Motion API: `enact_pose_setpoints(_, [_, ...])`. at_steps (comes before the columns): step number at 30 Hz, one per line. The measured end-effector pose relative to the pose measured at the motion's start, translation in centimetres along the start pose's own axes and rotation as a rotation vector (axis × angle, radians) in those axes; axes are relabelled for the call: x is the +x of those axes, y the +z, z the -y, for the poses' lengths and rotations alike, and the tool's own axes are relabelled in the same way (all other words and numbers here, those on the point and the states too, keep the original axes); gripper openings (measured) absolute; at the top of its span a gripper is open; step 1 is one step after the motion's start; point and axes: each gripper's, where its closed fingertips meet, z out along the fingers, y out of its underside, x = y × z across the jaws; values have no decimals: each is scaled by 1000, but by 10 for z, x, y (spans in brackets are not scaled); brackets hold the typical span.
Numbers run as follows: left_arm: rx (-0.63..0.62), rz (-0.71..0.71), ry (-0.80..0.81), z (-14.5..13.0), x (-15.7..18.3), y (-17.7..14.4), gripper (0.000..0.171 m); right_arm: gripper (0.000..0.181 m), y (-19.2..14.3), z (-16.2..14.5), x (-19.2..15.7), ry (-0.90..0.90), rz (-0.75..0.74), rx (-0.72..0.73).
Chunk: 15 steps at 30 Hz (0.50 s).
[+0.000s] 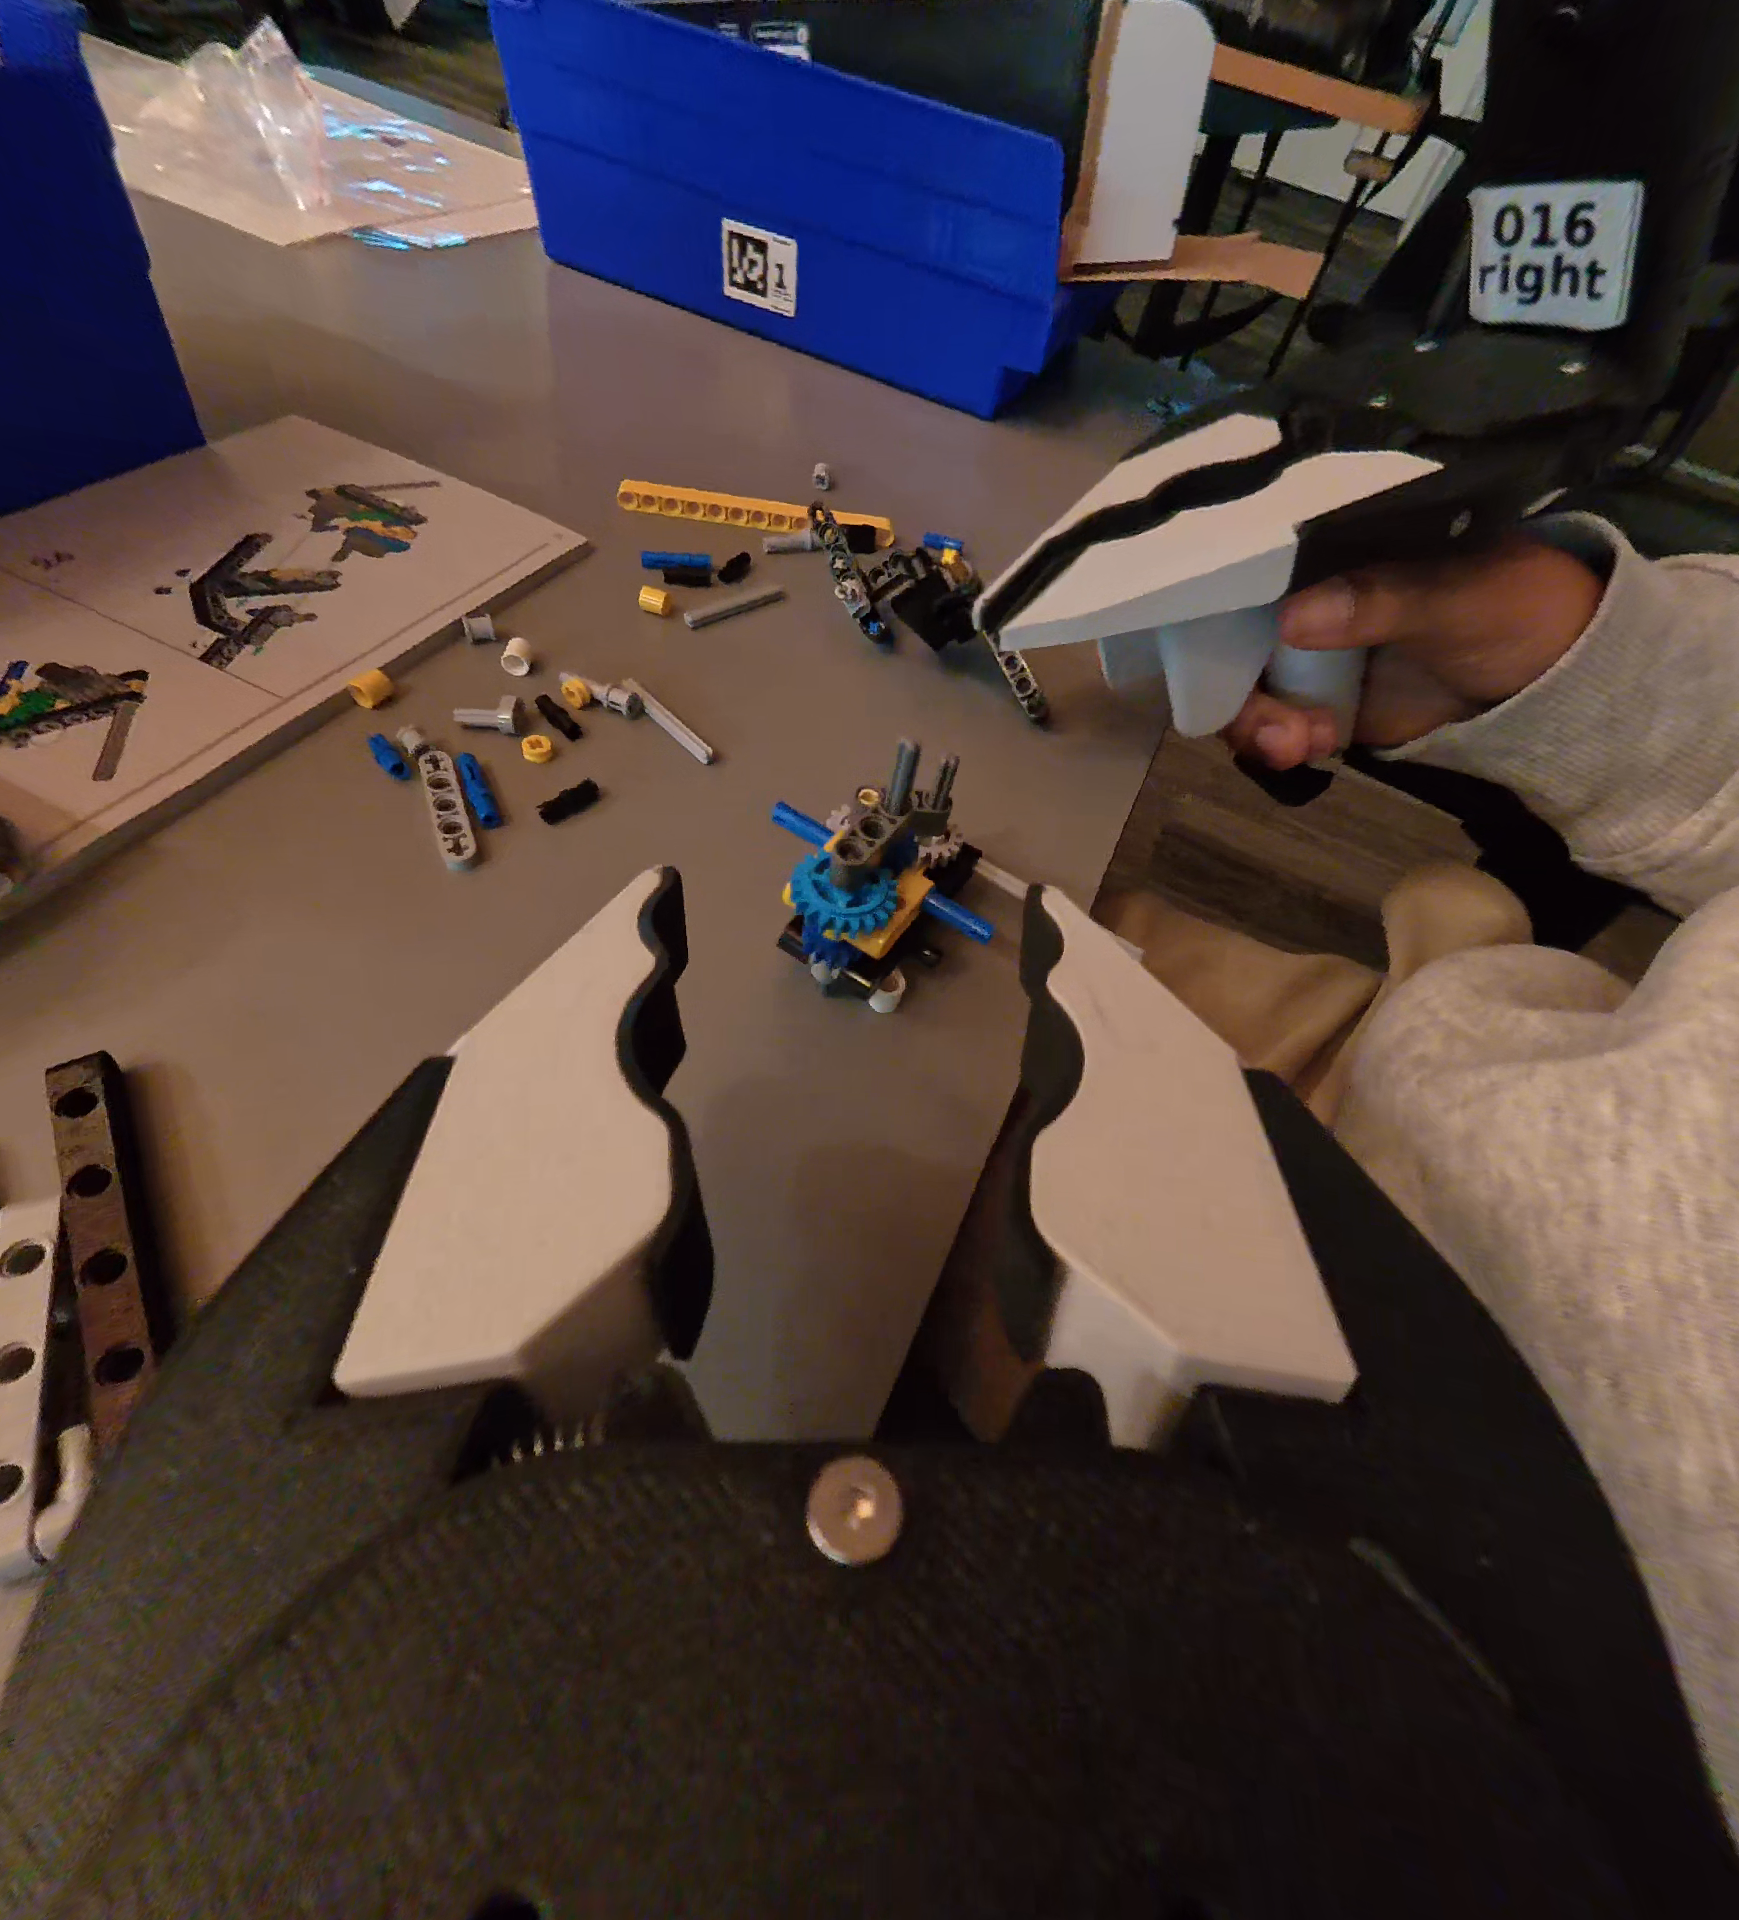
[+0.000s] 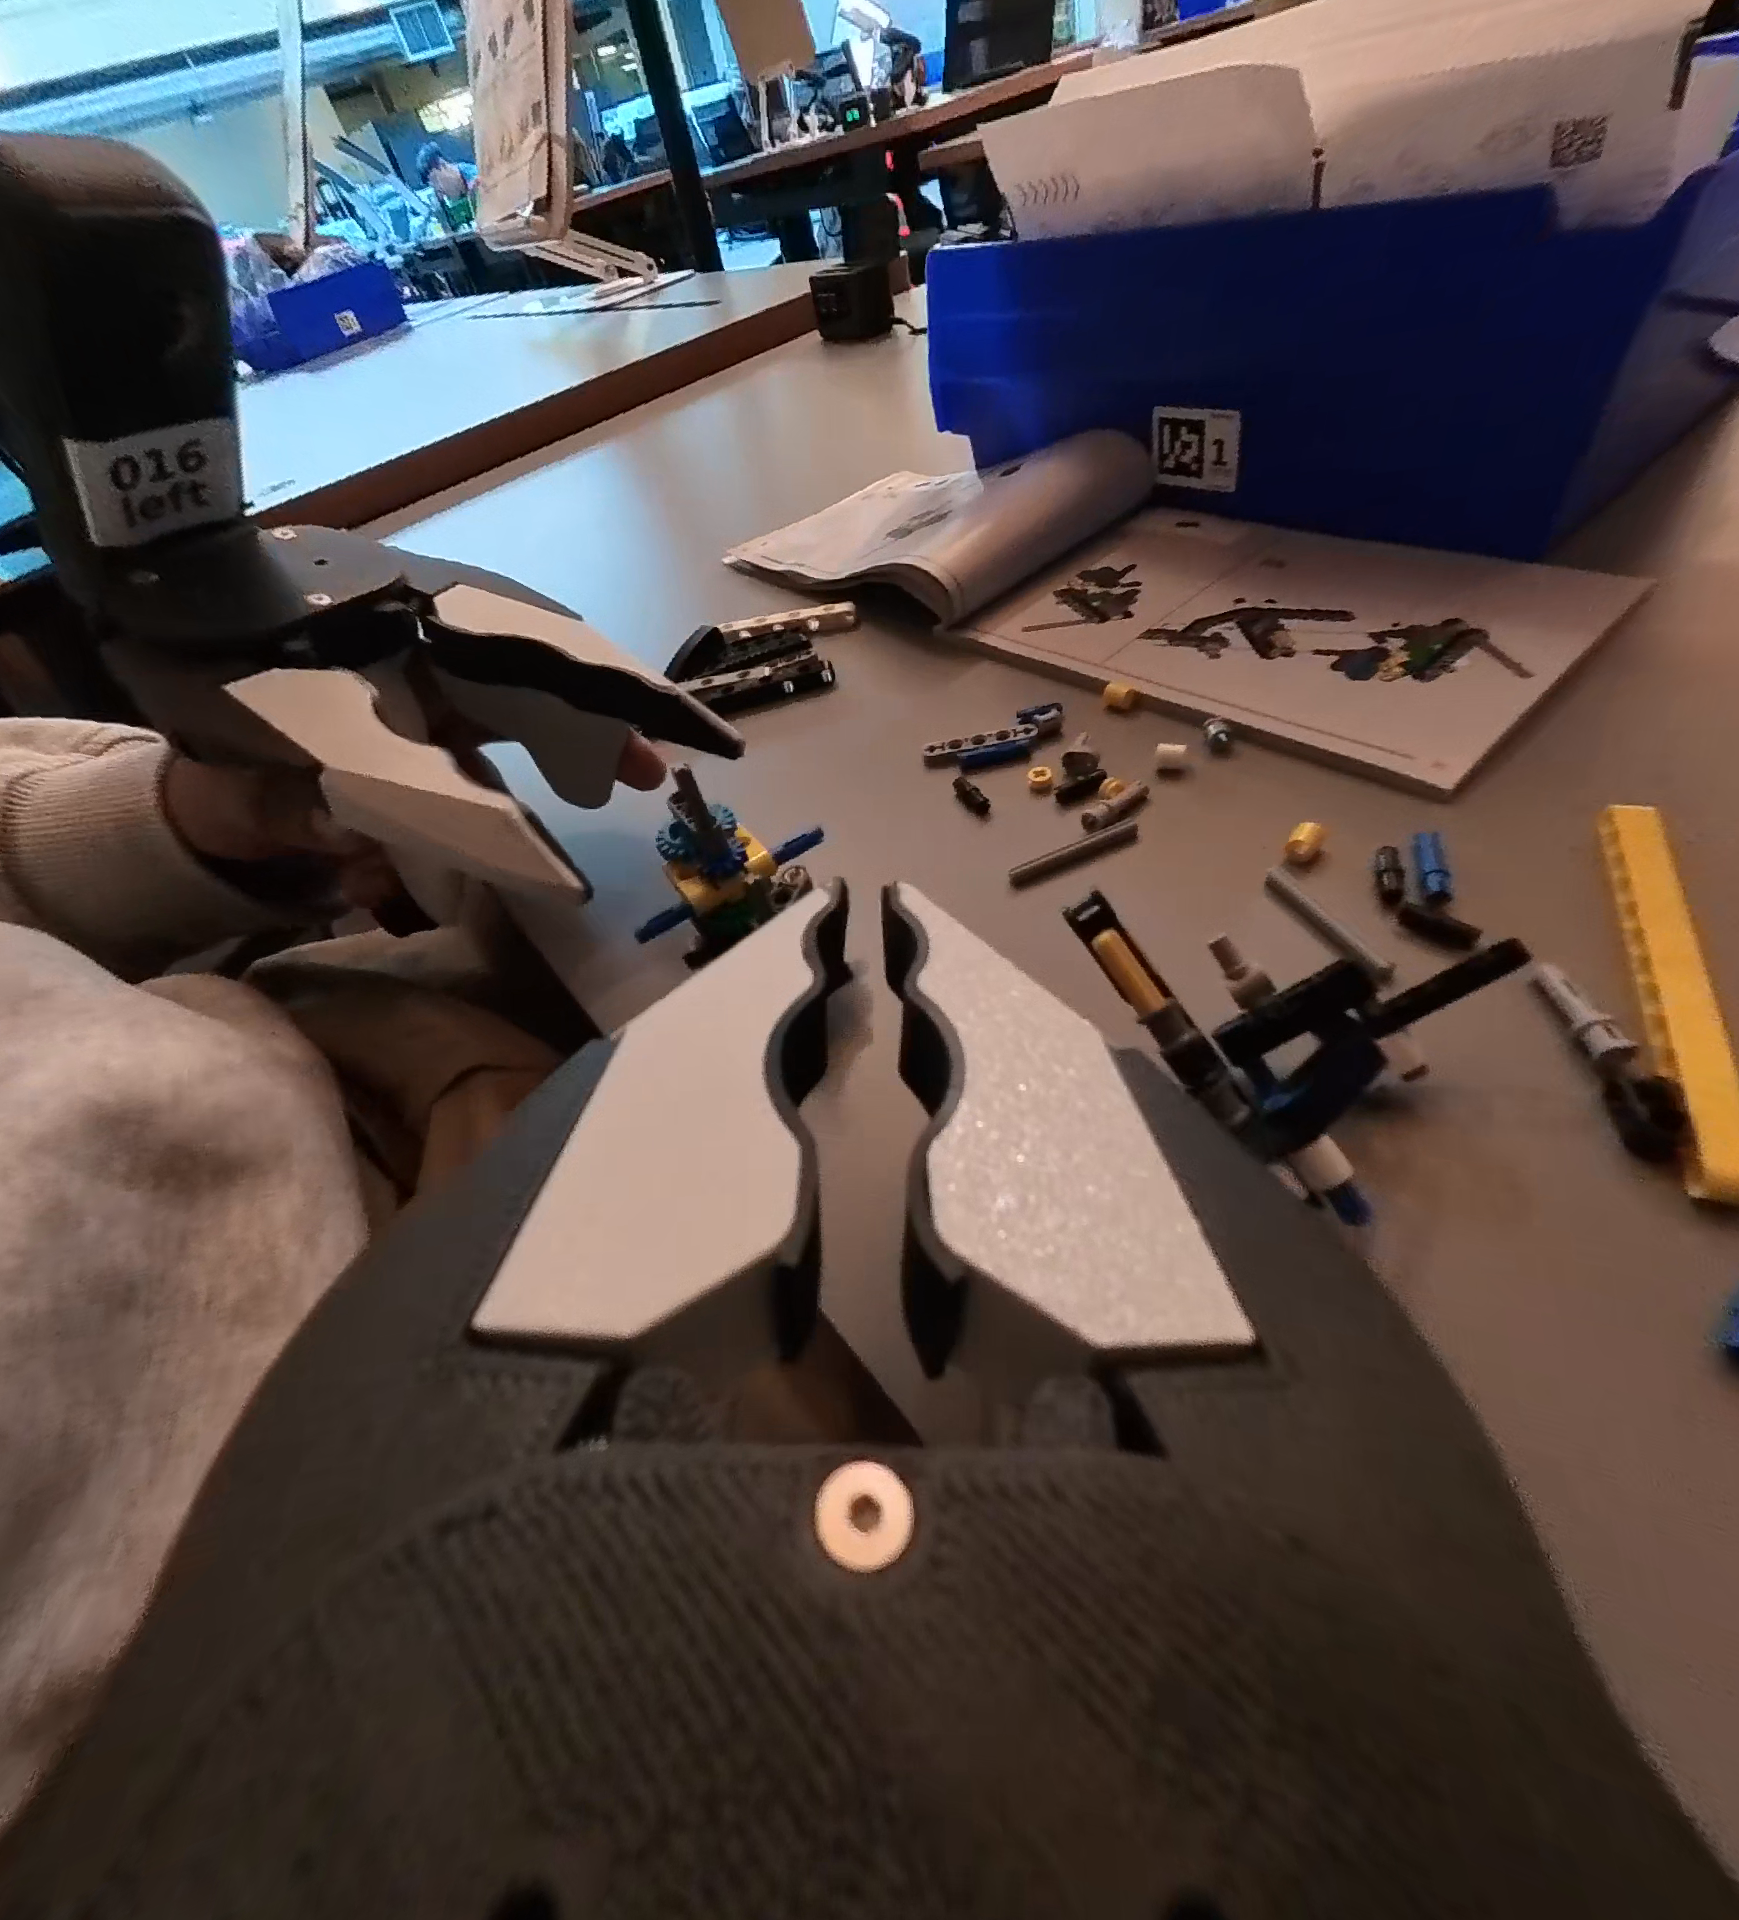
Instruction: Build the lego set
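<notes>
Our left claw (image 1: 849,894) is spread wide above the grey surface (image 1: 345,374), empty, and the small gear assembly (image 1: 870,883) with its blue gear stands upright between its tips, untouched. Our right claw (image 2: 863,902) is nearly pressed together, a thin gap left, gripping nothing. Just beyond it sits the black-and-blue sub-assembly (image 1: 912,587). Loose pins and axles lie scattered mid-surface, the long yellow beam (image 1: 751,509) behind them. The open instruction booklet (image 1: 221,623) lies left, near the blue bin (image 1: 792,197).
</notes>
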Motion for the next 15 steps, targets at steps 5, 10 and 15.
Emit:
enact_pose_setpoints(5, [-3, 48, 29, -2, -4, 1, 62, 5, -1, 5, 0, 14, 5, 28])
enact_pose_setpoints(10, [59, 132, 120, 2, -5, -5, 61, 4, 4, 14, -2, 14, 37, 59])
enact_pose_setpoints(15, [55, 157, 120, -2, -6, -5, 66, 5, -2, 24, -14, 158, 145, 133])
